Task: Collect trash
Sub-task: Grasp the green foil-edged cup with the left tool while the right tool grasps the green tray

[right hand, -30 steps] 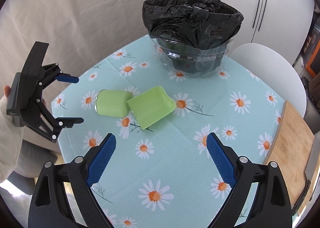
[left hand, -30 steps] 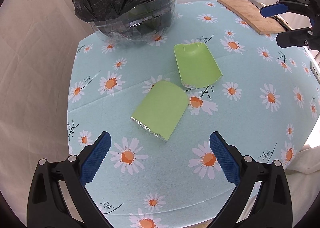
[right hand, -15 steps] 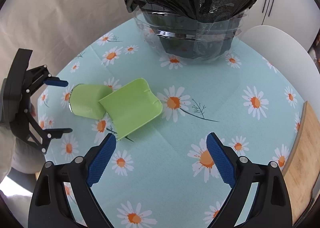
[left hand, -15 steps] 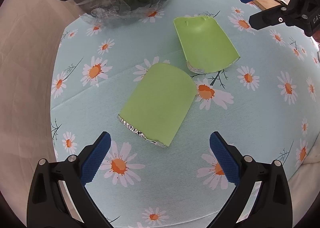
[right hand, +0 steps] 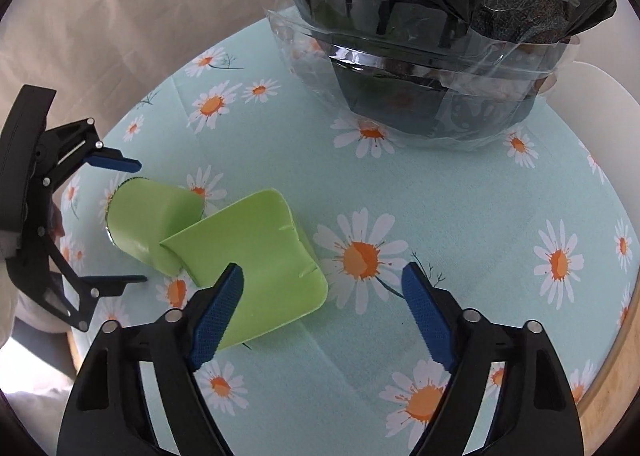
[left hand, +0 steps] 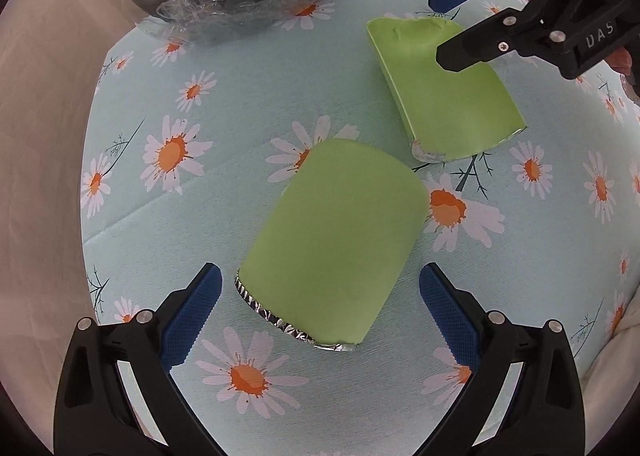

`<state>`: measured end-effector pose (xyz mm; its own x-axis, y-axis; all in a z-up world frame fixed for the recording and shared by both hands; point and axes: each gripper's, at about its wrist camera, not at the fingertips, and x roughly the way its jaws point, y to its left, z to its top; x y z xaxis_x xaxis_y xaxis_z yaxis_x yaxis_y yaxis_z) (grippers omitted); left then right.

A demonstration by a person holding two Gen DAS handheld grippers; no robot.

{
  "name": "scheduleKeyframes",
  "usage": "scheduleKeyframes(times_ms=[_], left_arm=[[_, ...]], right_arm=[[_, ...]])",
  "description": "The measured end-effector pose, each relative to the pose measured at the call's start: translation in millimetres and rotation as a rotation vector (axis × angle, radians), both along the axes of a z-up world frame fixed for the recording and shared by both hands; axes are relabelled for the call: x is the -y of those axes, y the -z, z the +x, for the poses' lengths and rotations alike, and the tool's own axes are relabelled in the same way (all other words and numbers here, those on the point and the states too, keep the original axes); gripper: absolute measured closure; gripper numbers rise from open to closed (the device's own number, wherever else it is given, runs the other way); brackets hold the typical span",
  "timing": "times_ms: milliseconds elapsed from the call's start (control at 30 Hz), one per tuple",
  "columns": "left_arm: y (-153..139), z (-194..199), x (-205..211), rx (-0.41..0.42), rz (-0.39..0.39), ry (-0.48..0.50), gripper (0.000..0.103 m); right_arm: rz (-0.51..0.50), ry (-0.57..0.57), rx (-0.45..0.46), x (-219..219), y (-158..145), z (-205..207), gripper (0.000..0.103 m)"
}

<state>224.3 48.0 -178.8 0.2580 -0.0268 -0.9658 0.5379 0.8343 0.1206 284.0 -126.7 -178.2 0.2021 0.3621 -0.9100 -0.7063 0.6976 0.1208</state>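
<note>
Trash consists of two green foil-lined wrapper pieces on the daisy-print tablecloth [left hand: 200,216], both lying in front of the bin [right hand: 420,68], which is a clear tub lined with a black bag. The curved piece [left hand: 336,256] lies farther from the bin, its crimped foil edge turned away from it; the flat piece [left hand: 444,96] lies nearer the bin and to one side. In the right wrist view the flat piece overlaps the curved one, though whether they touch cannot be told.

Change over the last second: both grippers have closed in on the wrappers, which now fill far more of each view, while the bin has slid to the upper edge of the left wrist view. The left gripper [left hand: 320,312] is spread wide with its blue pads flanking the foil end of the curved piece — no contact yet. The right gripper [right hand: 320,312] is likewise spread wide and empty; its left pad overlaps the flat piece in its own view, and the left wrist view shows its fingers poised over that piece's bin-side end.

Judgement: approach is nearly complete and each gripper is assigned one piece. Neither piece is held — pinching, lifting and transfer to the bin remain.
</note>
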Motion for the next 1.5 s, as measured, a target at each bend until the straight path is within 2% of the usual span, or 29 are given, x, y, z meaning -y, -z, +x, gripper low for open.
scheduleKeyframes(times_ms=[33, 67, 167, 333, 667, 1000, 1500], left_arm=[[-1, 1, 1, -0.001, -0.005, 0.011, 0.015], [-3, 3, 0, -0.005, -0.028, 0.021, 0.022], [-5, 6, -2, -0.032, -0.029, 0.019, 0.025], [-10, -1, -9, -0.029, -0.023, 0.013, 0.026], [-29, -35, -17, -0.014, 0.002, 0.021, 0.026], [-47, -74, -14, 0.006, 0.045, 0.048, 0.029], [-88, -98, -8, 0.12, 0.083, 0.105, 0.029]], right_arm=[[-0.015, -0.014, -0.013, -3, 3, 0, 0.09], [-0.037, -0.026, -0.008, -6, 4, -1, 0.092], [-0.013, -0.059, -0.017, -3, 1, -7, 0.093], [0.019, -0.021, -0.017, 15, -10, -18, 0.093], [0.051, 0.075, 0.01, 57, -31, -49, 0.093], [0.072, 0.112, 0.043, 71, -46, -83, 0.093], [0.077, 0.157, 0.092, 89, -62, -129, 0.093]])
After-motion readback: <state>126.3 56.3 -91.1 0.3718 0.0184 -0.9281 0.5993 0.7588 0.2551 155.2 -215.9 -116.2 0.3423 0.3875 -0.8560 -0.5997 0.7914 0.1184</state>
